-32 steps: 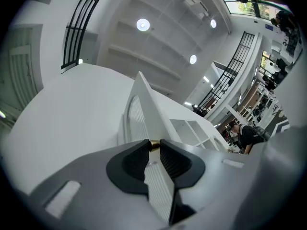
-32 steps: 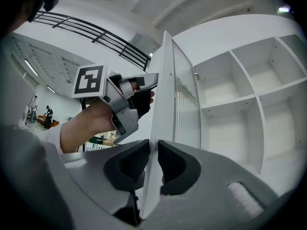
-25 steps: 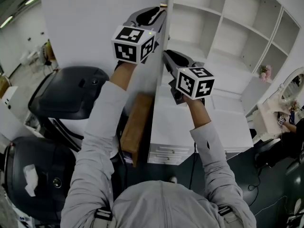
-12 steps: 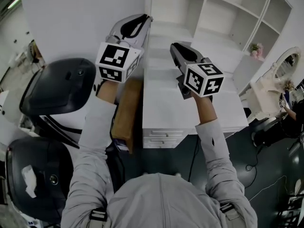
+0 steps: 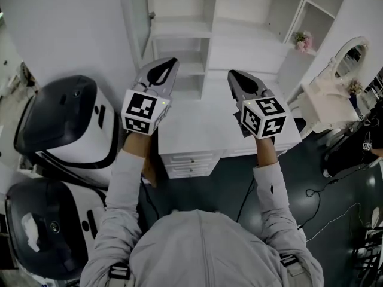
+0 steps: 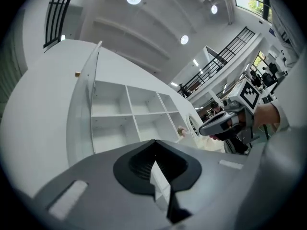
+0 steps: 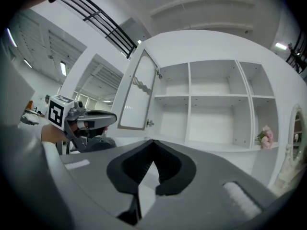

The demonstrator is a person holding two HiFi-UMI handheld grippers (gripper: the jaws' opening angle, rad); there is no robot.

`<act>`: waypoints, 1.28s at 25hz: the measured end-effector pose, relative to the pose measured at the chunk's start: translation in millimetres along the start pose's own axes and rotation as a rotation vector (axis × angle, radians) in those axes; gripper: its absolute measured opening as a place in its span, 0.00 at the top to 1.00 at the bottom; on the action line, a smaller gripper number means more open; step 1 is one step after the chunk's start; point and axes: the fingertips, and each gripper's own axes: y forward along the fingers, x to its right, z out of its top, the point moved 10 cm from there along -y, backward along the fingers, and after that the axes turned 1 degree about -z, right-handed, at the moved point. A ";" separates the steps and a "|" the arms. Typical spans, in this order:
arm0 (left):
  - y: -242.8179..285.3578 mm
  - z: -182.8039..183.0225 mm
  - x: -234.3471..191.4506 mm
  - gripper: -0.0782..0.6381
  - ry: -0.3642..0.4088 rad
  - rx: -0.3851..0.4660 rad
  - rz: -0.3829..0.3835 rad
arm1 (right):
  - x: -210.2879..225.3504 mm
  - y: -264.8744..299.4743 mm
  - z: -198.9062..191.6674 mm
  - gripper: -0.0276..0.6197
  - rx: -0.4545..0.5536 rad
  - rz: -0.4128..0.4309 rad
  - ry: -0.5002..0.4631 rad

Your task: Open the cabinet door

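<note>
The white cabinet door [image 5: 142,18] stands swung out to the left of the open shelves [image 5: 239,17]. In the left gripper view the door [image 6: 82,110] shows nearly edge-on; in the right gripper view the door [image 7: 138,96] hangs open beside the shelves [image 7: 211,110]. My left gripper [image 5: 172,61] and right gripper [image 5: 232,74] hover side by side over the white desk top [image 5: 200,130], well short of the door. Both are shut with nothing between the jaws. Each gripper view shows the other tool: the right gripper [image 6: 221,123] and the left gripper [image 7: 91,119].
Two black-and-white machines [image 5: 66,121] stand at the left. A drawer unit [image 5: 191,160] sits under the desk front. Pink flowers [image 5: 301,39] rest on the right of the counter, and a vanity with an oval mirror [image 5: 346,57] is at far right. Cables lie on the dark floor [image 5: 326,196].
Both grippers have drawn back and down from the cabinet door's edge and now hover over the desk. Their jaws have closed. The door stays swung open.
</note>
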 end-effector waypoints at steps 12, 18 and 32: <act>-3.7 -35.9 68.0 0.87 0.013 -0.099 -0.023 | 40.3 -68.4 -52.1 0.96 -0.058 -0.069 -0.035; -9.5 -60.6 77.3 0.87 -0.050 -0.141 -0.013 | 37.7 -77.6 -65.1 0.96 -0.072 -0.056 -0.036; -6.7 -65.2 84.0 0.87 -0.063 -0.157 -0.033 | 31.2 -76.5 -71.2 0.96 -0.094 -0.059 -0.042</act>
